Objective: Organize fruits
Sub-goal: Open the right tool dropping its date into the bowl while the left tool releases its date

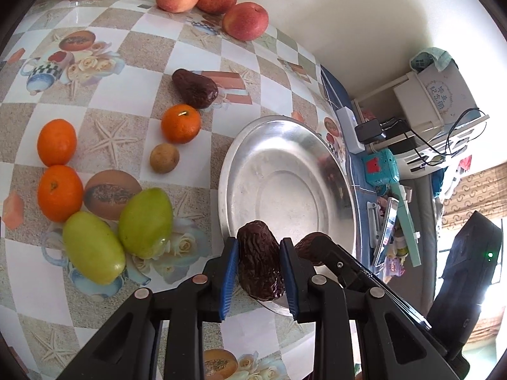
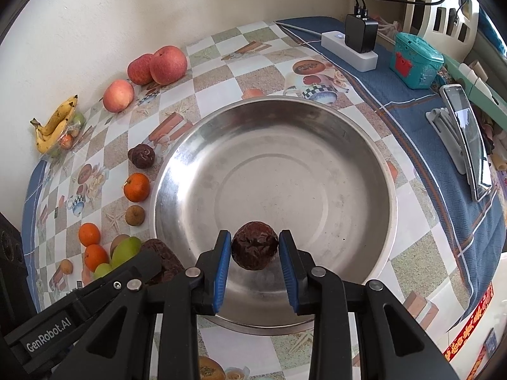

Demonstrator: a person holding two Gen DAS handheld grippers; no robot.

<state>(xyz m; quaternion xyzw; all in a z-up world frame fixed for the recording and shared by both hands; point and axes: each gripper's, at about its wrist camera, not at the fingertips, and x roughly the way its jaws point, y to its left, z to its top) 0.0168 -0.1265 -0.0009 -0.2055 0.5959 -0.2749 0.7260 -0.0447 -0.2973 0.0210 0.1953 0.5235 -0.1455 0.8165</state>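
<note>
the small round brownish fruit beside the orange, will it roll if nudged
Probably yes: the small round brownish fruit looks near-spherical and rests free on the smooth checkered tablecloth. It likely feels light and firm. The tangerine close beside it might stop it.

left wrist: close, looking down-forward from bowl's near-left rim | right wrist: close, above near rim | shared: steel bowl, fruit-strewn tablecloth

Bright daylight from a window blows out the right edge. Glare streaks the bowl. Fisheye bends the borders.

fruits left of bowl, on table
</note>
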